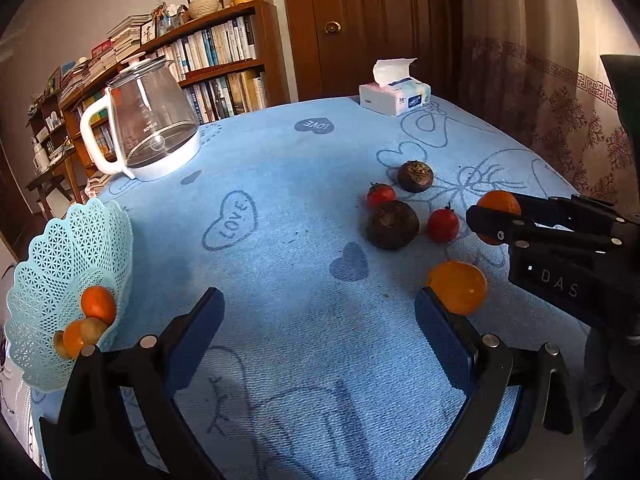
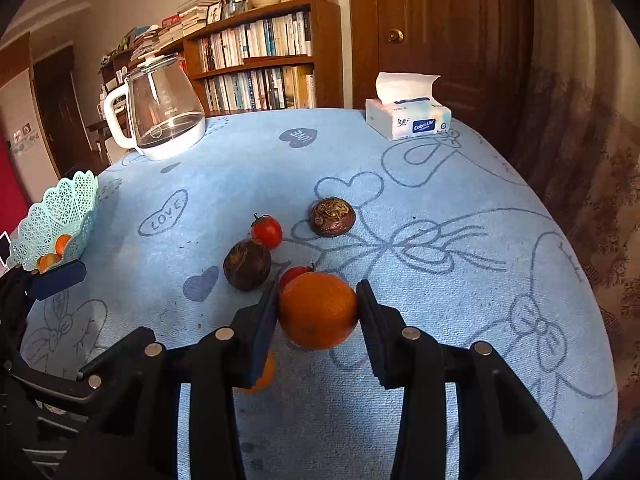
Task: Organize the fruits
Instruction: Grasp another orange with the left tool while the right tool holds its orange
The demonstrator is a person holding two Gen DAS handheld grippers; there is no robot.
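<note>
My right gripper [image 2: 320,316] is shut on an orange [image 2: 318,310]; the left wrist view shows that gripper [image 1: 496,218] at the right with the same orange [image 1: 498,200]. A second orange [image 1: 456,286] lies on the cloth beside the right fingertip of my open left gripper [image 1: 320,320], which holds nothing. Two red tomatoes [image 1: 381,195] [image 1: 443,225] and two dark round fruits [image 1: 393,224] [image 1: 415,176] lie mid-table. A pale green lattice basket [image 1: 60,256] at the left edge holds two oranges and small brownish fruits.
A glass kettle [image 1: 152,128] with a white handle stands at the back left of the blue cloth-covered table [image 1: 280,184]. A tissue box [image 1: 394,98] sits at the far edge. Behind are a bookshelf, a wooden door and a curtain at the right.
</note>
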